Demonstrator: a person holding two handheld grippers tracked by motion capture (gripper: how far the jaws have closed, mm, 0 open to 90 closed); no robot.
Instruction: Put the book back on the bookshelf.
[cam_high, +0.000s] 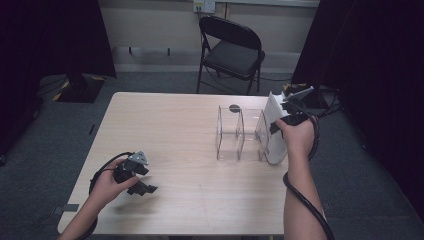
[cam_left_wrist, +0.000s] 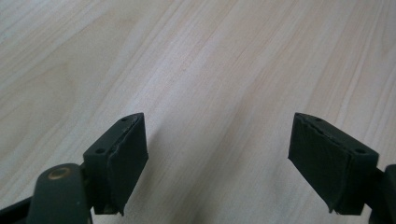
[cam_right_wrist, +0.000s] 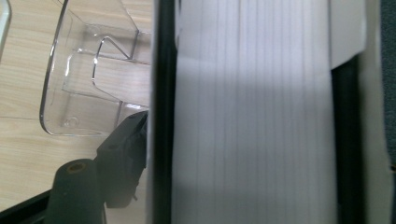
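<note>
A thick white book (cam_high: 275, 150) with a black edge stands upright at the right end of a clear acrylic file holder (cam_high: 240, 135) on the wooden table (cam_high: 175, 125). My right gripper (cam_high: 280, 122) reaches around the book's top from the right. In the right gripper view the book (cam_right_wrist: 252, 116) sits between the jaws; one pad (cam_right_wrist: 123, 154) lies just beside the black edge with a thin gap, the other pad is hidden, and the holder (cam_right_wrist: 93, 79) lies behind. My left gripper (cam_high: 146, 179) rests low at the table's front left, open (cam_left_wrist: 238, 158) over bare wood.
A small black disc (cam_high: 234, 107) lies behind the holder. A black folding chair (cam_high: 232, 50) stands beyond the far edge, and dark curtains hang at both sides. The holder's left compartments hold nothing.
</note>
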